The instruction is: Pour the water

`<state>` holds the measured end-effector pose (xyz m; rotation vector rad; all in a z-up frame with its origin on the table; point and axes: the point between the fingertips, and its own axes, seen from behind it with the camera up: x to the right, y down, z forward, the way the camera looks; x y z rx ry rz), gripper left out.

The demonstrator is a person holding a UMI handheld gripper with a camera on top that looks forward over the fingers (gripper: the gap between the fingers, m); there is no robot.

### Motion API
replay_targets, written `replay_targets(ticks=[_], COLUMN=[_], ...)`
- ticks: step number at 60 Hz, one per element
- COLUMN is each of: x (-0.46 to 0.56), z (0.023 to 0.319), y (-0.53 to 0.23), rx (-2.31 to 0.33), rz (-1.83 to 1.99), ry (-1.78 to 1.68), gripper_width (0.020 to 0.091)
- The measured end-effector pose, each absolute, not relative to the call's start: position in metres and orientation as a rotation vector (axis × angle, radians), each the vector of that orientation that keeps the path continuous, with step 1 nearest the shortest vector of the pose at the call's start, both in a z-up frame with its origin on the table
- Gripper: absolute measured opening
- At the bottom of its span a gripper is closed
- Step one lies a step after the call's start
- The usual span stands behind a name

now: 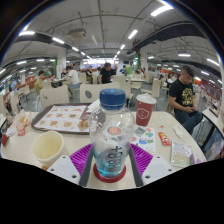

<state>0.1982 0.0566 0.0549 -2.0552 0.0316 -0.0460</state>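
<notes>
Gripper view shows us the clear plastic water bottle with a blue cap (111, 135) clamped upright between the purple-padded fingers (82, 158), which press its lower body from both sides; we judge this grip is meant for tilting it. A pale yellow cup (46, 147) stands on the white tabletop (25, 160) just to one side, likely the receiver, and a red paper cup (145, 108) sits beyond. We cannot see the bottle's base or read the water level
</notes>
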Motion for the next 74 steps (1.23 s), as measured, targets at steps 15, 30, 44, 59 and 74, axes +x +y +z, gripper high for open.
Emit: replay_targets(ticks=[15, 30, 44, 59, 74], x=[0.188, 0.131, 0.069, 0.035, 0.038], z=[0.066, 0.113, 0.169, 0.194, 0.190], y=[-0.001, -0.092, -0.142, -0.164, -0.174], rx=[-2.193, -2.315, -2.308, -2.298, -2.301], rz=[-0.054, -0.083, -0.070, -0.049, -0.094], ry=[0.121, 0.200, 0.167, 0.062, -0.003], gripper_width=[0.0862, 0.0855, 0.0852, 0.0854, 0.0852])
